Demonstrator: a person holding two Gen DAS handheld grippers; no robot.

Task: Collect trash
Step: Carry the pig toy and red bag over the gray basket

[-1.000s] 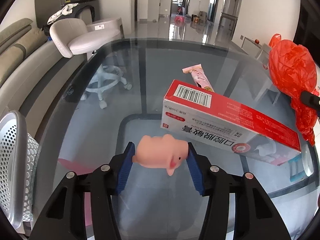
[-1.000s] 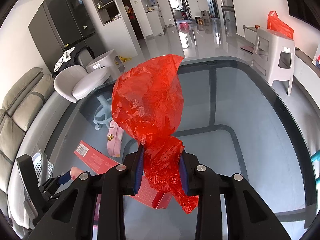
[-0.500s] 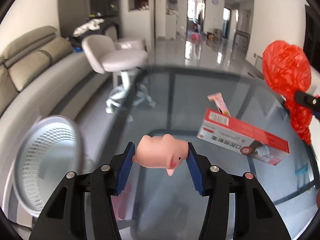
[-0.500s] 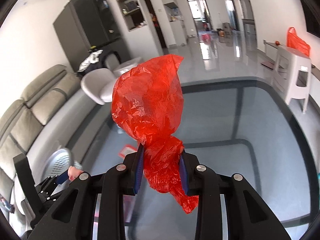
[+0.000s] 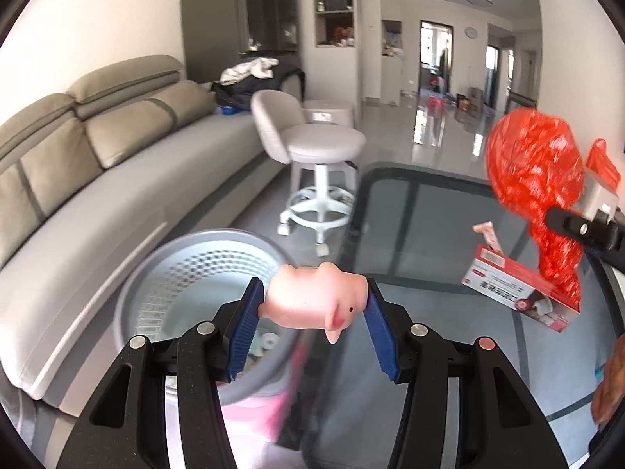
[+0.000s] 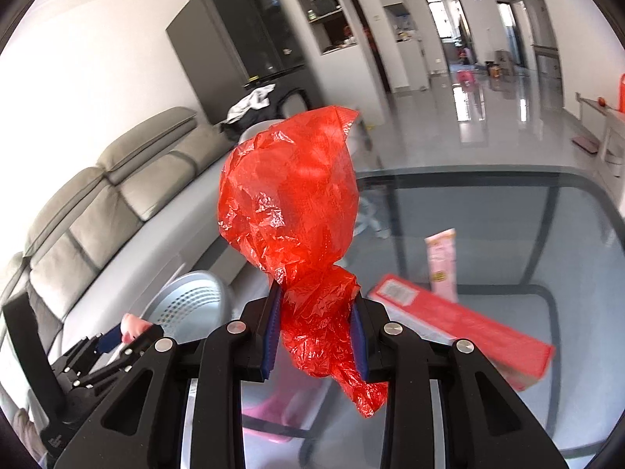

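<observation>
My left gripper (image 5: 312, 305) is shut on a pink rubber pig toy (image 5: 312, 301), held in the air over the near rim of a grey mesh waste bin (image 5: 187, 273) that stands on the floor beside the glass table (image 5: 429, 234). My right gripper (image 6: 314, 326) is shut on a crumpled red plastic bag (image 6: 293, 211), which balloons above its blue pads. In the right wrist view the left gripper (image 6: 129, 334) with the pig sits low at the left, by the bin (image 6: 191, 305). A red carton (image 5: 515, 289) and a pink wrapper (image 5: 488, 236) lie on the table.
A grey sofa (image 5: 97, 164) runs along the left wall. A white swivel stool (image 5: 316, 156) stands between sofa and table. Something pink (image 5: 254, 410) lies on the floor under the table edge beside the bin. A hand (image 5: 609, 387) shows at the right border.
Both grippers have swung left and risen, away from the table's middle toward the bin. The bin went from the left border to under the pig. Both grips are unchanged.
</observation>
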